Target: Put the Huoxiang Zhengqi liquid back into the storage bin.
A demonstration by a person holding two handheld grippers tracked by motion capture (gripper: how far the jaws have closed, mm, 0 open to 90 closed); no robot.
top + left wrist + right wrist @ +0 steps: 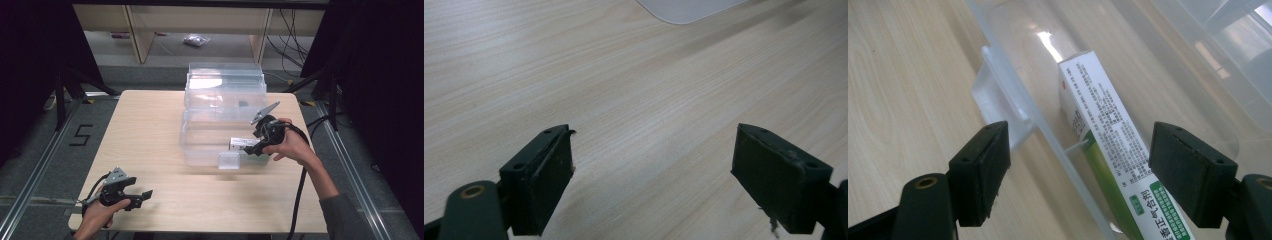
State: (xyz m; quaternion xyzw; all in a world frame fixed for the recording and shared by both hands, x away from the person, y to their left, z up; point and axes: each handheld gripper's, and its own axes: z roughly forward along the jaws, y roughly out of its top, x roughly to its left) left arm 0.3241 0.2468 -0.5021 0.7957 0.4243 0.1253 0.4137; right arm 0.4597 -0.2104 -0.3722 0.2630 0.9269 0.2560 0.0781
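Clear plastic formed the storage box (1013,95) over whose front wall the right gripper (1080,170) was held, jaws spread wide with nothing gripped. A white-and-green carton (1108,145) lay inside the box, below and between those jaws, untouched. The left gripper (651,175) was held wide open, empty, over bare wooden table (624,90).

Our left claw (145,194) rests near the surface's (150,135) front edge, jaws wide apart; our right claw (250,149) hangs farther back, also spread open.
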